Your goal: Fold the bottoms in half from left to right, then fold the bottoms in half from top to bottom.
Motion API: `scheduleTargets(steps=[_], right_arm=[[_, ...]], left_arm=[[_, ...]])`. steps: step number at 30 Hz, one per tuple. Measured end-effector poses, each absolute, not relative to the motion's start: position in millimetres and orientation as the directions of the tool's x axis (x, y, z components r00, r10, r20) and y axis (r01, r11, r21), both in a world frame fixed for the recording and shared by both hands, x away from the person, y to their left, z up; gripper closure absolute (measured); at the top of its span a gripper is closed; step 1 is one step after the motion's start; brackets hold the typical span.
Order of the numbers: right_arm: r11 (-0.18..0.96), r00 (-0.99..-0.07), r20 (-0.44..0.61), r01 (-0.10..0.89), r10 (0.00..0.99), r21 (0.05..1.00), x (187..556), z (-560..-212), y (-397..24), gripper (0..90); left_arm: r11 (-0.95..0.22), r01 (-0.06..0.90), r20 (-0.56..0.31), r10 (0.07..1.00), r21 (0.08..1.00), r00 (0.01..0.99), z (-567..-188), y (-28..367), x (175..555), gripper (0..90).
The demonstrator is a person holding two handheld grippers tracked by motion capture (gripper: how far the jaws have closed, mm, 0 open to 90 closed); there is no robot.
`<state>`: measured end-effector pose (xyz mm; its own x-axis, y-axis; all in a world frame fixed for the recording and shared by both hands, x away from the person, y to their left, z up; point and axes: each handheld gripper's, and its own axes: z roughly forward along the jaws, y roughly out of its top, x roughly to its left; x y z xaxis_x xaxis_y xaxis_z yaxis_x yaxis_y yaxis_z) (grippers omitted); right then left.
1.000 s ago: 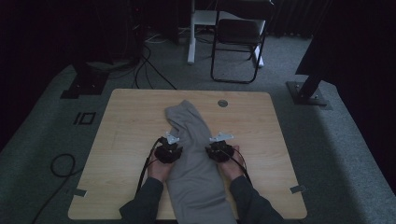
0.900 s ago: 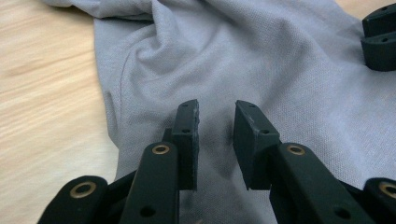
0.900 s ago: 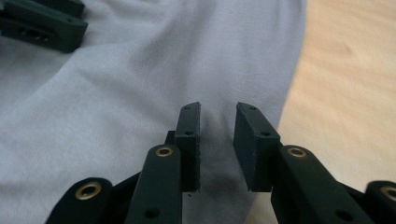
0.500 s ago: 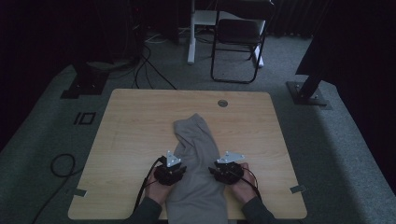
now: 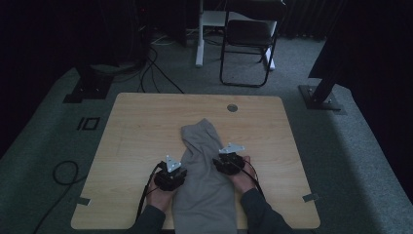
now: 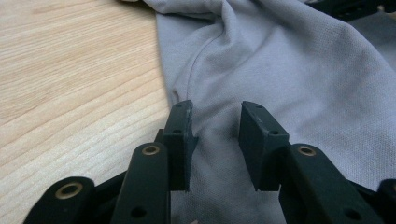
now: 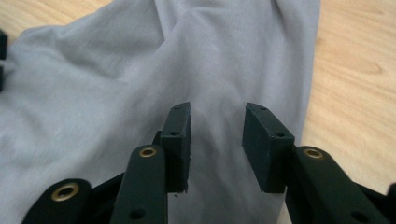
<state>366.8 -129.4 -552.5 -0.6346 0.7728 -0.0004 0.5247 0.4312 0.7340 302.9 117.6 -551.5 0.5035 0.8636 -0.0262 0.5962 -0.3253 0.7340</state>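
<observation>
I'm watching a grey garment laid lengthwise down the middle of the light wood table, its narrow far end bunched toward the table's centre and its wide near end running off the front edge between the person's forearms. No brand, label or print readable on the fabric in any view; no writing on the table either.

Left gripper sits at the garment's left edge, approx. halfway along the visible cloth. In the left gripper view its fingers stand apart over a seam and a fold of the grey knit, wood grain to the left; cloth lies in the gap but the pads don't pinch it. Jaws have just been opening.

Right gripper sits at the garment's right edge, a bit farther up the table than the left. In the right gripper view its fingers are likewise parted above smooth grey fabric, bare table to the right; nothing clamped. Its jaws opened further within the last sec., then held.

Bkgd: a dark folding chair stands on grey carpet beyond the table, w/ cables trailing on the floor at the far left. A small round grommet marks the table's far edge. Two strips of tape sit near the front corners.
</observation>
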Motion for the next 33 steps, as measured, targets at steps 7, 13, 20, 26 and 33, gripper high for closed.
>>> scheduleTargets(steps=[7, 13, 20, 26, 33], right_arm=[[0.428, -0.636, 0.005, 0.525, 0.772, 0.736, 337.8, -553.0, -142.5, 63.5], [0.442, -0.666, -0.013, 0.480, 0.746, 0.758, 322.7, -547.4, -147.1, 56.9], [0.339, -0.621, 0.013, 0.446, 0.784, 0.828, 365.8, -515.8, -150.6, 53.0], [0.295, -0.594, 0.071, 0.496, 0.801, 0.817, 419.0, -513.0, -139.0, 50.6], [0.407, -0.627, 0.056, 0.569, 0.777, 0.715, 470.5, -523.1, -108.4, 55.1]], left_arm=[[-0.344, 0.588, -0.031, 0.846, 0.732, 0.533, -551.8, 111.7, 282.2, 65.7], [-0.343, 0.584, -0.052, 0.831, 0.736, 0.554, -549.6, 109.4, 272.0, 63.2], [-0.332, 0.577, -0.044, 0.840, 0.747, 0.540, -545.9, 108.7, 283.0, 61.7], [-0.333, 0.595, -0.041, 0.850, 0.732, 0.526, -551.2, 108.2, 290.2, 61.8], [-0.322, 0.600, -0.055, 0.850, 0.732, 0.524, -553.5, 109.9, 293.1, 63.3]])
